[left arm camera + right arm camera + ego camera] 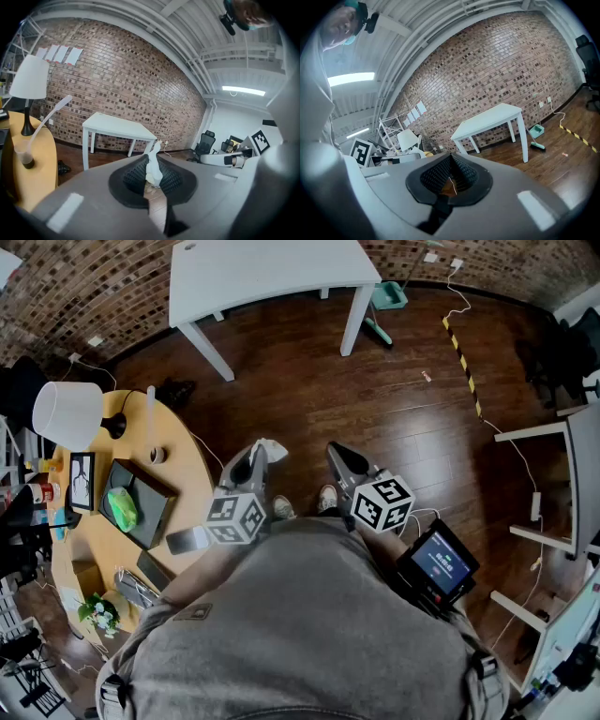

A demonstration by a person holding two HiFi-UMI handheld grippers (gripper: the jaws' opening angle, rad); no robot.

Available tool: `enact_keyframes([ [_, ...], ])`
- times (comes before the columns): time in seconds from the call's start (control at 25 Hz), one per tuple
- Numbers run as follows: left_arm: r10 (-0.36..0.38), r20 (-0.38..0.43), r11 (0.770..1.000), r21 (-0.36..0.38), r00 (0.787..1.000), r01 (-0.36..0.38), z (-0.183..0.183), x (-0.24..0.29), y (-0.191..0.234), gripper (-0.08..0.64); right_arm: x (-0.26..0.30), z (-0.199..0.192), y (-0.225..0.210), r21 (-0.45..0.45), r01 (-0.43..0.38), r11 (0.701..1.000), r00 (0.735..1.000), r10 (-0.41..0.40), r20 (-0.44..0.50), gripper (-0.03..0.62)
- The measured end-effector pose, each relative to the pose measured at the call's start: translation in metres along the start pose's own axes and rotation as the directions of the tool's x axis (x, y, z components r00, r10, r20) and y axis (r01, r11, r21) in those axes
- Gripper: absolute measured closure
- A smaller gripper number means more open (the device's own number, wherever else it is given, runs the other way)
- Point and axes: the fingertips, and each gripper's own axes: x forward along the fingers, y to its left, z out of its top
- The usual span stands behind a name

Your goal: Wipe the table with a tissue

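Count of items. Grippers, two: left gripper and right gripper. Tissue, one. Tables, two: round wooden table and white table. Lamp, one. Picture frame, one. Dark tray, one. Small plant, one.

A tissue is being held between the jaws of the left gripper, which is being carried just left of the right gripper. A round table is being passed on the left gripper's left, with a lamp and a tray standing on it. A white table is being faced well ahead of both grippers, a dustpan lying at its right.
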Motion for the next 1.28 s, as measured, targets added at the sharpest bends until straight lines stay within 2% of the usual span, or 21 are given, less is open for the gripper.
enact_keyframes([
  [0.72,0.074,0.038,0.997,-0.01,0.997,-0.074,0.003,0.05,-0.052,0.534,-0.022,0.037,-0.071,-0.037,-0.036,0.999,0.999,0.036,-0.006,0.578],
  [1.0,0.078,0.03,0.997,0.002,0.997,-0.078,0.012,0.07,-0.052,0.534,-0.01,0.052,-0.083,-0.046,-0.035,0.998,0.999,0.035,-0.005,0.578],
  [1.28,0.072,0.03,0.997,-0.004,0.997,-0.072,0.03,0.108,-0.026,0.534,0.029,0.069,-0.099,-0.06,-0.02,0.998,1.0,0.019,-0.015,0.578],
])
